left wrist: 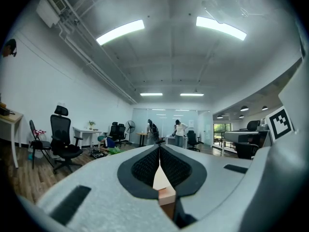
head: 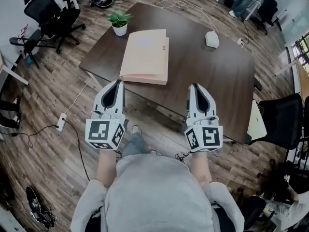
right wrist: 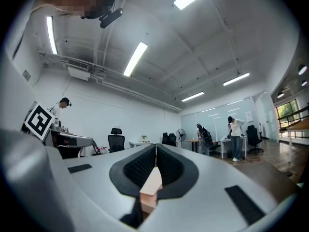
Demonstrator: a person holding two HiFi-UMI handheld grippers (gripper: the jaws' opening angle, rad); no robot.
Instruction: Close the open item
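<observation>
A peach-coloured folder (head: 145, 56) lies flat on the dark wooden table (head: 207, 76), towards its left side, with a thick edge facing me. Both grippers hover side by side near the table's front edge, pointing level at it. The left gripper (head: 117, 82) has its tip just short of the folder's near left corner; its jaws meet at the tips with nothing held (left wrist: 159, 148). The right gripper (head: 194, 86) is over the table's front edge, right of the folder, jaws likewise pressed together and empty (right wrist: 155, 146). A peach sliver (left wrist: 164, 190) shows through the gap behind the left pads.
A small potted plant (head: 119, 23) stands at the table's far left corner and a white box (head: 211, 39) with a cable at the far right. Black office chairs (head: 53, 16) stand at the left and another (head: 282, 120) at the right. Cables and a power strip (head: 61, 122) lie on the floor.
</observation>
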